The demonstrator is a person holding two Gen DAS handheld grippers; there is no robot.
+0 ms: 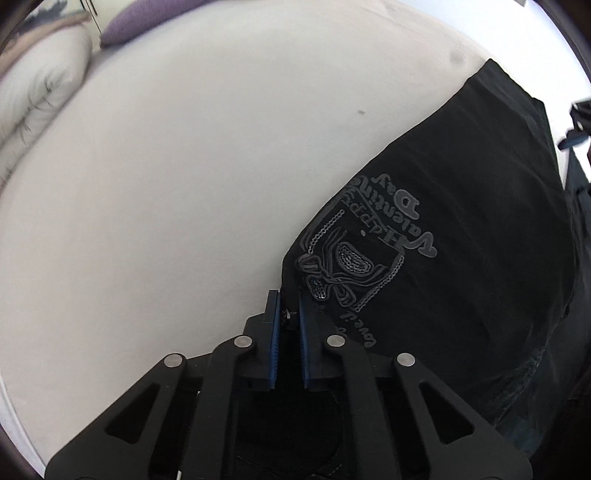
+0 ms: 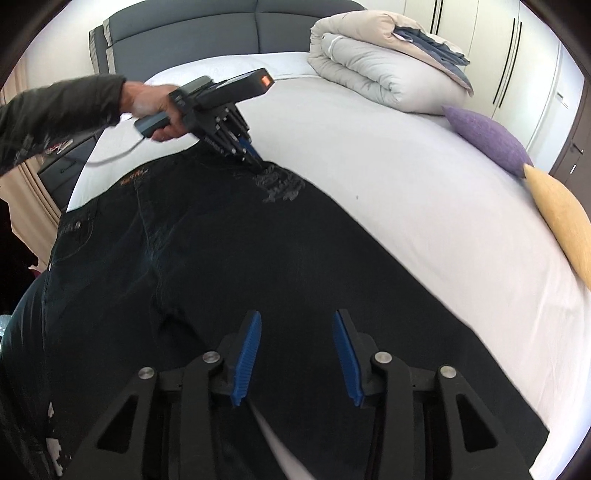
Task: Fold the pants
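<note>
Black pants [image 2: 229, 258] lie spread on a white bed [image 2: 388, 177], with an embroidered sequin patch [image 1: 351, 258] near one corner. My left gripper [image 1: 288, 306] is shut on the pants' edge beside that patch; it also shows in the right wrist view [image 2: 255, 157], held by a hand at the pants' far edge. My right gripper [image 2: 297, 321] is open, its blue pads apart, hovering just above the pants' near part with nothing between the fingers.
A rolled duvet [image 2: 384, 70] lies at the bed's head. A purple cushion [image 2: 487, 138] and a yellow cushion [image 2: 561, 218] sit along the right edge. A grey headboard [image 2: 192, 33] stands behind. Wardrobe doors [image 2: 517, 62] stand at right.
</note>
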